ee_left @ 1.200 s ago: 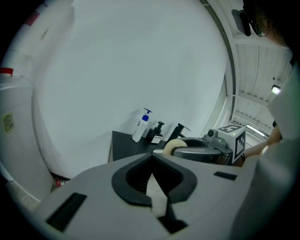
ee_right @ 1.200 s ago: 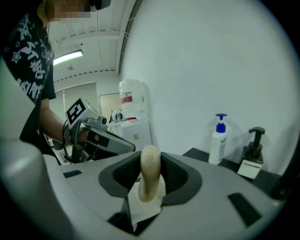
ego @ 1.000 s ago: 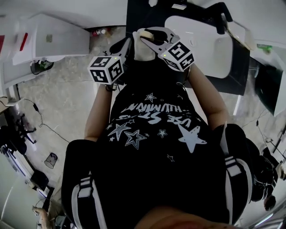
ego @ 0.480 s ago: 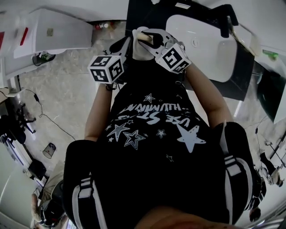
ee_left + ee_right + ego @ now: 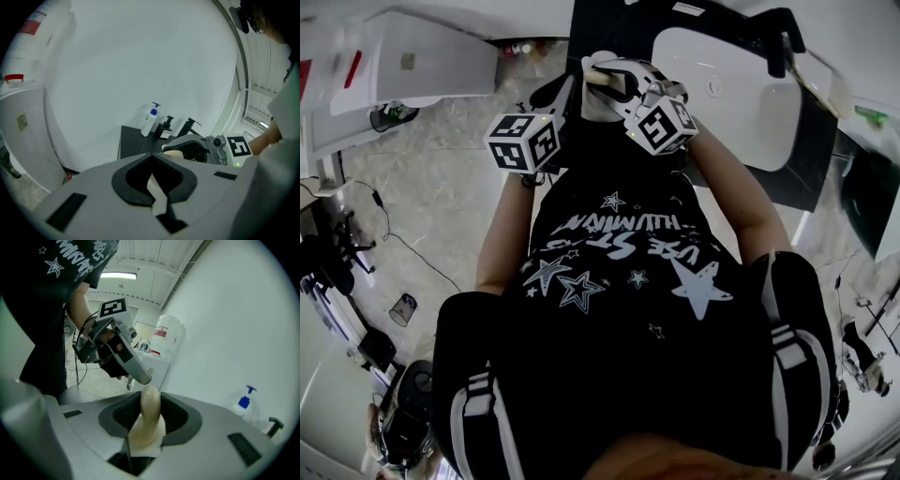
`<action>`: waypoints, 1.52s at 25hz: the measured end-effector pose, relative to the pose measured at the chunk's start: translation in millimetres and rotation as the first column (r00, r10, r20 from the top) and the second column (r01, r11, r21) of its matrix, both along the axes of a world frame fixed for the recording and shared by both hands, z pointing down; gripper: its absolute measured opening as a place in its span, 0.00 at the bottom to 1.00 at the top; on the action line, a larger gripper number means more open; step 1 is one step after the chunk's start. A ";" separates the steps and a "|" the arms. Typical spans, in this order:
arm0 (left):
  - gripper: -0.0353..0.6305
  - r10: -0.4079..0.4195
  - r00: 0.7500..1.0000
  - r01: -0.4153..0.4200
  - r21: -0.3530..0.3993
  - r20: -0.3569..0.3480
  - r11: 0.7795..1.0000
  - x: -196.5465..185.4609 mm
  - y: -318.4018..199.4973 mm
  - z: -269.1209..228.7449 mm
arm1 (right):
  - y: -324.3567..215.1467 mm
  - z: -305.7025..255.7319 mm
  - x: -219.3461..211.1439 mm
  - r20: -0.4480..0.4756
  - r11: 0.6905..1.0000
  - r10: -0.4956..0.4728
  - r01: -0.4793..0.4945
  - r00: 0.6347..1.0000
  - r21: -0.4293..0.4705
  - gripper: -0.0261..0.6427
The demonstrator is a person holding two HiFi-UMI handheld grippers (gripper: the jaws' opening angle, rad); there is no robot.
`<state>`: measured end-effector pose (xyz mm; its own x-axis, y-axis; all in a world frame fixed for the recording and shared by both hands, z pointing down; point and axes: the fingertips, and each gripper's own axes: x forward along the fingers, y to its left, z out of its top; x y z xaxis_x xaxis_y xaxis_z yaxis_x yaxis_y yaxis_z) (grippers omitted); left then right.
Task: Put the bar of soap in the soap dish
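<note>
A cream bar of soap [image 5: 149,413] stands on edge between the pads of my right gripper [image 5: 147,423], which is shut on it. In the head view that gripper [image 5: 605,77] is held up at chest height in front of the black counter [image 5: 609,23], the soap [image 5: 597,75] at its tip. My left gripper [image 5: 569,98] hangs just left of it, jaws together. In the left gripper view a thin pale sliver shows between the closed pads of my left gripper [image 5: 157,187], and the right gripper [image 5: 187,147] with the soap [image 5: 172,153] lies just ahead. No soap dish can be made out.
A white sink [image 5: 731,80] is set in the counter, with a black faucet [image 5: 190,125], a black dispenser [image 5: 167,126] and a blue-capped pump bottle [image 5: 151,119] at the wall. A white appliance [image 5: 412,66] stands to the left on the tiled floor.
My right gripper has rolled about its own axis, turning its marker cube, and shifted slightly with the soap still in it. The left gripper has stayed in place.
</note>
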<state>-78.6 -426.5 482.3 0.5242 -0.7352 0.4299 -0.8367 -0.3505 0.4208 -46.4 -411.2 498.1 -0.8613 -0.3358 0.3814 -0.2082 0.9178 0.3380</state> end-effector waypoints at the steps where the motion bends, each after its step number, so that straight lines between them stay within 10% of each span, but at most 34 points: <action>1: 0.07 -0.001 1.000 0.001 0.000 0.001 1.000 -0.6 0.7 0.4 | 0.6 1.1 -0.1 -0.004 1.000 -0.006 0.006 1.000 0.004 0.24; 24: 0.07 0.023 1.000 -0.023 0.021 -0.018 1.000 4.2 12.5 -3.5 | 37.0 10.6 9.3 -0.008 0.977 -0.041 0.038 0.999 -0.208 0.28; 38: 0.07 0.102 0.993 -0.098 0.064 -0.055 0.993 7.5 20.5 -16.5 | 38.6 -12.7 13.2 0.025 0.977 0.131 -0.124 0.991 -0.173 0.30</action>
<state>-71.2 -405.9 465.8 0.6192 -0.7019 0.3521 -0.7709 -0.4579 0.4428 -33.2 -372.6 485.5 -0.8297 -0.3766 0.4120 -0.3365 0.9264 0.1692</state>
